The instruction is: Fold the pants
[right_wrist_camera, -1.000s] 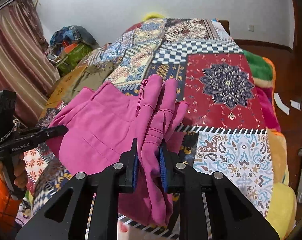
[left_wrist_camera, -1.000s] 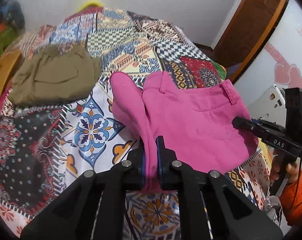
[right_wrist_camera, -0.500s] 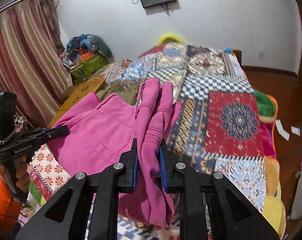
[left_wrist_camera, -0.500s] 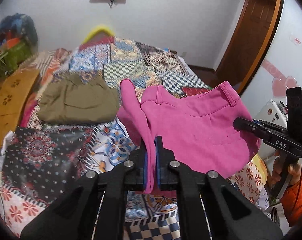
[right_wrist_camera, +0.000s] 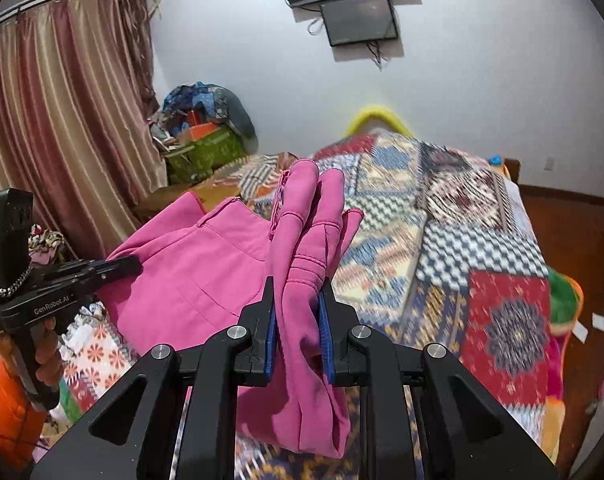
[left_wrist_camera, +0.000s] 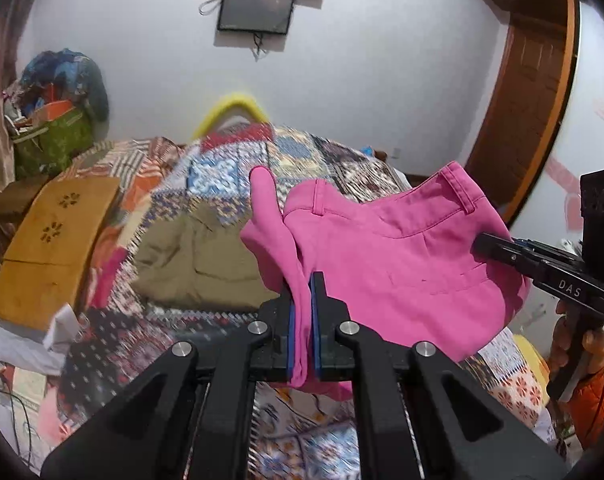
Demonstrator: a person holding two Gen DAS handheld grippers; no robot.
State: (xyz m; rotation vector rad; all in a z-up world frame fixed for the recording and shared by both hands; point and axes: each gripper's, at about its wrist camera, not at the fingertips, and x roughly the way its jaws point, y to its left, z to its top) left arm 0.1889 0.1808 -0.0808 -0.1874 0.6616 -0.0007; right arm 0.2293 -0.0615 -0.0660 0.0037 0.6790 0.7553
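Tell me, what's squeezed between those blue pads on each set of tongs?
Pink pants. Left tongs pinch a thin fold in the left view; right tongs clamp a thicker bunch in the right view.

"DAS" in white on the black body of the right gripper [left_wrist_camera: 485,246]. "GenRobot.AI" in white on the left gripper [right_wrist_camera: 120,266] body.

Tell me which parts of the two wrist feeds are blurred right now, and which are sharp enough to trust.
Left wrist view: the patchwork bedspread is smeared, while the left gripper and pink pants stay crisp. Right wrist view: the bedspread is streaked too; the right gripper and the pink fabric it clamps are sharp. Fisheye bends both edges.
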